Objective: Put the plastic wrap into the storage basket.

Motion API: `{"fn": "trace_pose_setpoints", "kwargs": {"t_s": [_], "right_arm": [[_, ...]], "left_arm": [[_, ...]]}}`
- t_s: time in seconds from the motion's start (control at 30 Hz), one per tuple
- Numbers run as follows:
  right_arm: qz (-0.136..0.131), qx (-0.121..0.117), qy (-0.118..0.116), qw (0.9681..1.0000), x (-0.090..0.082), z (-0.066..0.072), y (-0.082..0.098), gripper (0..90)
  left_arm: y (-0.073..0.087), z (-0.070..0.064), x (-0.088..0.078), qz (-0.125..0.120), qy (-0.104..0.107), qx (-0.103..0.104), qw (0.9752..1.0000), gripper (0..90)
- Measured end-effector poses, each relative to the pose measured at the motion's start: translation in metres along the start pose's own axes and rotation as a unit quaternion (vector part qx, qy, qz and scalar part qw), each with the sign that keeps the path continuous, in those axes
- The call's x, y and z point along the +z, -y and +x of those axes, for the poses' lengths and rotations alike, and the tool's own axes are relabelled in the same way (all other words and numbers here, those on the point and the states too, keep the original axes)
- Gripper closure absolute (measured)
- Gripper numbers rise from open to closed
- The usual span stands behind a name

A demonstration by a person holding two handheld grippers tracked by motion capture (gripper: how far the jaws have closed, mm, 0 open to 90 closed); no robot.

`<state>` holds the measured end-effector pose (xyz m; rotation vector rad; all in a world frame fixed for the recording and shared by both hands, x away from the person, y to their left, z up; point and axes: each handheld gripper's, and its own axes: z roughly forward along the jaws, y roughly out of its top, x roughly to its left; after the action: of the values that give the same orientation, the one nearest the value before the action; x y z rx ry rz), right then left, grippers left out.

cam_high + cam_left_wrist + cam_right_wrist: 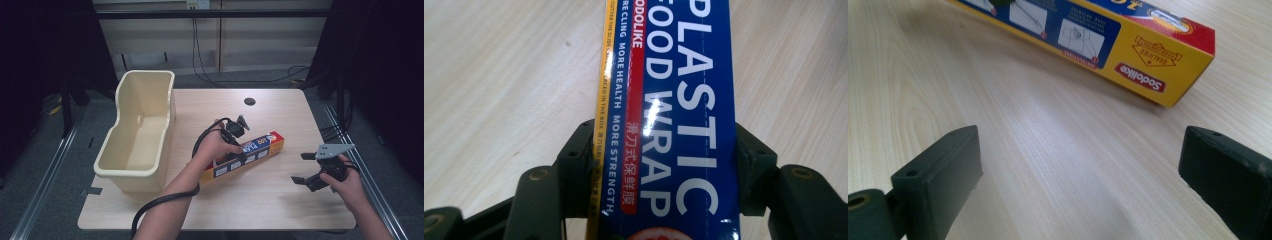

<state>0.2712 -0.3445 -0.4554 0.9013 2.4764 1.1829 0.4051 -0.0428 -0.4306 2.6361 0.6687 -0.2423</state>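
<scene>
You have one plastic wrap box (245, 155) on the table (260, 200) clamped in your left gripper (234, 150), one cream bin (137, 132) beside it, and your right gripper (302, 169) gaping empty.

A long, narrow cardboard box of plastic food wrap (247, 154), blue on top with white lettering and yellow on its sides, lies slantwise at the middle of the wooden desk (280, 200), clamped across its width.

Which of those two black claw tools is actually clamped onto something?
The left gripper, reaching over the table's middle: its jaws press both long sides of the plastic wrap box. The right gripper, near the table's right edge, stands wide open over bare wood.
</scene>
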Motion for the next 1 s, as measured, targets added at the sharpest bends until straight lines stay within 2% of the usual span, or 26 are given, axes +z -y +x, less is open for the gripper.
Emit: {"fn": "trace_pose_setpoints", "kwargs": {"t_s": [0.03,0.07,0.1,0.17,0.2,0.23,0.33,0.4,0.47,0.53,0.57,0.6,0.9,1.0], "right_arm": [[0.0,-0.001,0.002,1.0,0.0,0.0,0.0,3.4],[0.0,-0.001,0.002,1.0,0.0,0.0,0.0,3.4],[-0.001,-0.001,0.001,1.0,0.0,0.0,0.0,3.4],[-0.001,-0.001,0.001,1.0,0.0,0.0,0.0,3.4],[-0.001,-0.001,0.0,1.0,0.0,0.0,0.0,3.4],[-0.001,-0.001,0.0,1.0,0.0,0.001,0.0,3.4],[0.001,-0.003,-0.002,1.0,0.0,0.001,-0.001,3.4],[-0.001,-0.003,-0.001,1.0,0.0,0.002,-0.002,3.4],[-0.003,-0.003,0.0,1.0,0.0,0.002,-0.002,3.4],[-0.003,-0.002,0.0,1.0,0.0,0.001,-0.002,3.4],[-0.002,-0.003,-0.001,1.0,0.0,0.001,-0.001,3.4],[-0.002,-0.003,-0.002,1.0,0.0,0.001,-0.001,3.3],[-0.002,-0.005,0.0,1.0,0.002,0.003,-0.002,3.4],[-0.003,-0.007,0.0,1.0,0.001,0.003,-0.003,3.4]], "left_arm": [[-0.001,-0.002,-0.007,0.003,-0.008,-0.012,0.9999,40.6],[-0.003,-0.003,-0.012,0.001,-0.013,-0.015,0.9998,40.7],[-0.003,-0.002,-0.015,0.0,-0.011,-0.013,0.9999,40.8],[-0.004,-0.003,-0.023,-0.002,-0.013,-0.028,0.9995,40.8],[-0.004,-0.003,-0.023,-0.002,-0.013,-0.028,0.9995,40.8],[-0.004,-0.002,-0.031,-0.001,-0.014,-0.025,0.9996,40.8],[-0.004,-0.003,-0.042,-0.004,-0.018,-0.045,0.9988,40.8],[-0.003,-0.002,-0.049,-0.001,-0.021,-0.045,0.9987,40.7],[-0.003,-0.002,-0.058,0.001,-0.024,-0.058,0.998,40.8],[-0.002,-0.002,-0.062,0.001,-0.028,-0.058,0.9979,40.7],[-0.002,-0.002,-0.069,0.002,-0.03,-0.061,0.9977,40.7],[-0.001,-0.002,-0.074,0.003,-0.031,-0.074,0.9968,40.7],[0.005,0.001,-0.107,0.005,-0.044,-0.094,0.9946,40.7],[0.007,0.0,-0.116,0.001,-0.052,-0.108,0.9928,40.7]]}}
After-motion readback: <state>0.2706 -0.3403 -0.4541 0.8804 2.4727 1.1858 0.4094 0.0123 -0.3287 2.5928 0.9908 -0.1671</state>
